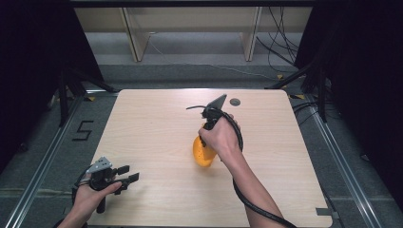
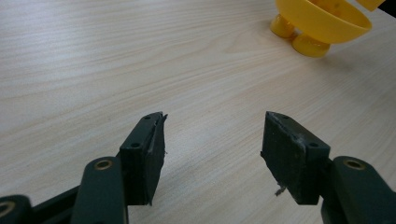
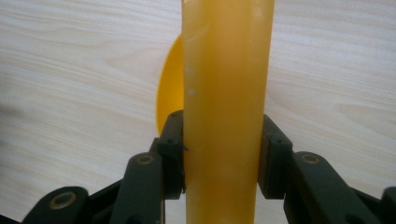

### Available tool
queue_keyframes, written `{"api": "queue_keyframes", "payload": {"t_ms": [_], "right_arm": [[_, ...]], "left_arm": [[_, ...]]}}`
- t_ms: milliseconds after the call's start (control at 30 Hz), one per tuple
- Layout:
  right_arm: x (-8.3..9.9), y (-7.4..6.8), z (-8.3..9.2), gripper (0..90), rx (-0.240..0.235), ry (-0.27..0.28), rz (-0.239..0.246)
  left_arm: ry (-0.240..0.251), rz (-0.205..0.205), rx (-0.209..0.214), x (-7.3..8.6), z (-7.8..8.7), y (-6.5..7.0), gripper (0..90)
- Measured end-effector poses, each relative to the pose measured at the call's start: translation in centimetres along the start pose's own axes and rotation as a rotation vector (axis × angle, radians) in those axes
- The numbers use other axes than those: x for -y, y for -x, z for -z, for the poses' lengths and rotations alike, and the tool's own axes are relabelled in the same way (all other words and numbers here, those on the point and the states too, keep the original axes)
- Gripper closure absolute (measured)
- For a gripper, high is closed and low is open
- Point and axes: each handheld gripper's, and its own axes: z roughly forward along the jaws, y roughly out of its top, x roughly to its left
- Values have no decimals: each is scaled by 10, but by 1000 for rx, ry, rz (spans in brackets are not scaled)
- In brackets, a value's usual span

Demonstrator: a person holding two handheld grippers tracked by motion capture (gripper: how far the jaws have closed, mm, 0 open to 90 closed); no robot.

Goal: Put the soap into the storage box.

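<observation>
My right gripper point(image 3: 220, 154) clamps the yellow plastic scoop's point(image 1: 203, 151) handle; probably light, rigid, slick, so grip mid-handle. My left gripper point(image 2: 212, 149) stands wide, empty.

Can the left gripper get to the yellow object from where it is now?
Probably yes. The left gripper is open, with bare table between it and the yellow object, though the right gripper already grips that.

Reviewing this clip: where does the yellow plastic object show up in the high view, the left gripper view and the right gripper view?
High view: the yellow plastic object sits mid-table, under the right tongs.
Left gripper view: top right corner, standing on round feet, beyond the open left tongs.
Right gripper view: centre, a tall part clamped between the jaws.
Shared landmark: the light wooden table.
</observation>
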Motion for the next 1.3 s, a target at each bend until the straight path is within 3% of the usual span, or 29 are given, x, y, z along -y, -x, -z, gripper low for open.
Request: {"api": "queue_keyframes", "payload": {"t_ms": [100, 167, 200, 233, 267, 300, 367, 467, 500, 533, 600, 667, 833, 900, 1000, 1133, 1167, 1300], "right_arm": [[-1, -2, -1, 616, 4, 1, -20], [-1, 1, -1, 616, 6, 2, 24], [-1, -3, 0, 616, -4, -14, -30], [-1, -2, -2, 616, 11, 0, 5], [-1, -6, -3, 615, 13, -1, -38], [-1, -6, -3, 615, 13, -1, -38], [-2, -4, -3, 616, -2, -7, -3], [-2, -5, -4, 615, 1, -17, -3], [-2, -6, -6, 615, 6, -16, -25], [-2, -5, -7, 616, 13, -7, 2], [-2, -4, -7, 616, 12, -6, 11], [-2, -6, -6, 616, -2, -15, -16], [-3, -7, -7, 616, -2, -16, -14], [-4, -9, -8, 615, 20, -15, -42], [-5, -11, -9, 616, 1, -23, -55], [-5, -12, -11, 616, 18, -27, -71], [-5, -11, -11, 616, 14, -36, -44], [-6, -10, -13, 616, 23, -33, -35]], "left_arm": [[0, 1, 1, 0, 0, 0, 389], [-1, 0, 1, 0, 0, 0, 388], [-2, -1, 3, 0, 0, 0, 389], [-4, 0, 5, 0, 0, 0, 388], [-4, 0, 5, 0, 0, 0, 389], [-4, 0, 5, 0, 0, 0, 389], [-4, -8, 6, 0, 0, 0, 388], [-1, 0, 2, 0, 0, 0, 389], [-1, 0, 1, 0, 0, 0, 388], [-1, 0, 2, 0, 0, 0, 388], [-5, -1, 6, 0, 0, 0, 389], [-5, -1, 7, 0, 0, 0, 388], [-4, -1, 7, 0, 0, 0, 388], [-4, -1, 8, 0, 0, 0, 388], [-5, -15, 10, -1, 1, -1, 388], [-1, -12, 14, 0, 1, 0, 388], [-2, -12, 14, 0, 1, 0, 388], [-2, -12, 14, 0, 1, 0, 388]]}}
